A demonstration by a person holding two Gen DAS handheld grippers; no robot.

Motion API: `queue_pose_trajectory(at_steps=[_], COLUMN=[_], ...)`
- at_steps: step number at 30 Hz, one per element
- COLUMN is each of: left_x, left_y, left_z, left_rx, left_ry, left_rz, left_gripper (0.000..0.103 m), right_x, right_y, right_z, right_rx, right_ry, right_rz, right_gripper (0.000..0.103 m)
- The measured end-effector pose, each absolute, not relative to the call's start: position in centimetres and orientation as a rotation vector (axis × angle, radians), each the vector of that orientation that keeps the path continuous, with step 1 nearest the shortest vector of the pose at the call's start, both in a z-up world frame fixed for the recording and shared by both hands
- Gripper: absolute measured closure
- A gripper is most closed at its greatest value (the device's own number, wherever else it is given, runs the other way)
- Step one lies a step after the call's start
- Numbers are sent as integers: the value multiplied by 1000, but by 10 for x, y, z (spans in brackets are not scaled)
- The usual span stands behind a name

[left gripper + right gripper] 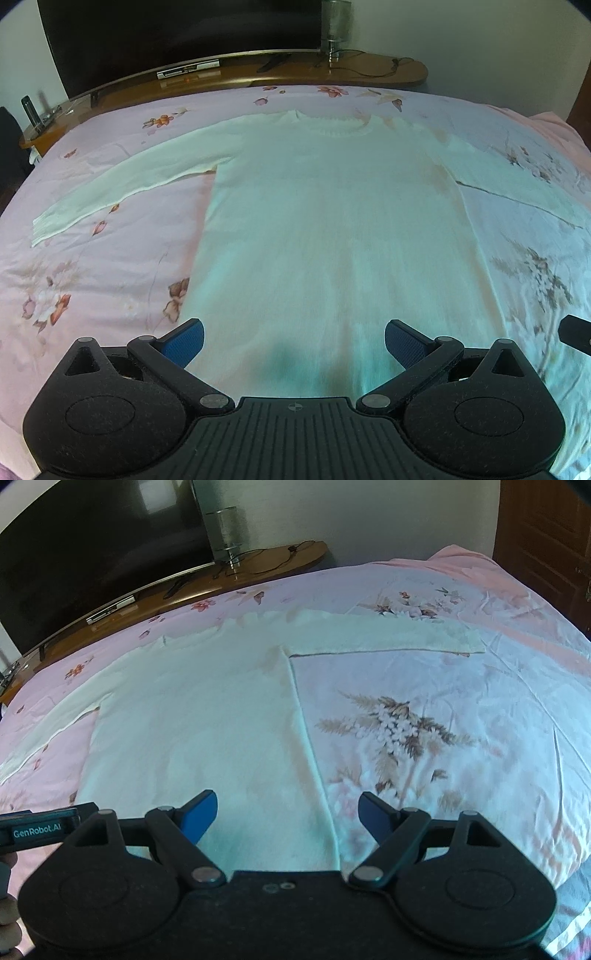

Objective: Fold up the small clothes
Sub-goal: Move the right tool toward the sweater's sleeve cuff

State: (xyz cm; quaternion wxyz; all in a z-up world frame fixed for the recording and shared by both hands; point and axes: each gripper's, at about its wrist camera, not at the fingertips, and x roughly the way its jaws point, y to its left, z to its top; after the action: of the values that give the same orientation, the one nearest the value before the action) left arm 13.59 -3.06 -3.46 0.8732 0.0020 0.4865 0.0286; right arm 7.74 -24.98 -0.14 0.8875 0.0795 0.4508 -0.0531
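Grippers wide over a flat sweater

Left gripper (293, 341) sits at the bottom of its view, blue pads (188, 341) spread wide with nothing between them but the sweater (325, 229) lying below. Right gripper (286, 818) is likewise wide and empty at the bottom of its view; its pads straddle the sweater's right side edge, which runs up the middle of the frame. At the lower left of that view the left gripper's body (38, 830) shows.

The sweater, pale and long-sleeved, lies flat on a floral bedspread (92, 280), hem nearest the grippers, collar toward the top, sleeves stretched out to each side. Beyond the bed, along the top of both views, a wooden shelf (388, 74) carries a dark TV (177, 37) and a glass lamp (334, 26).
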Motion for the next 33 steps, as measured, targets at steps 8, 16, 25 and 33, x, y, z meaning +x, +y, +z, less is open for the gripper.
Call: queue_pose_trajectory(at_steps=[8, 16, 25, 33], left_x=[180, 230, 285, 329], left_y=[-40, -55, -76, -91], left_z=[-48, -61, -79, -100], left_rx=[8, 13, 7, 17], left_ry=[1026, 1024, 1021, 1037], left_rz=[81, 90, 86, 90], left_gripper=[0, 0, 0, 0], right_x=[117, 159, 207, 246], right_y=[-275, -306, -351, -405], right_z=[-15, -34, -65, -83], right_rx=[181, 192, 229, 300], right_ry=[938, 937, 954, 924], right_rz=[-148, -194, -258, -314], right_gripper=[20, 20, 20, 21])
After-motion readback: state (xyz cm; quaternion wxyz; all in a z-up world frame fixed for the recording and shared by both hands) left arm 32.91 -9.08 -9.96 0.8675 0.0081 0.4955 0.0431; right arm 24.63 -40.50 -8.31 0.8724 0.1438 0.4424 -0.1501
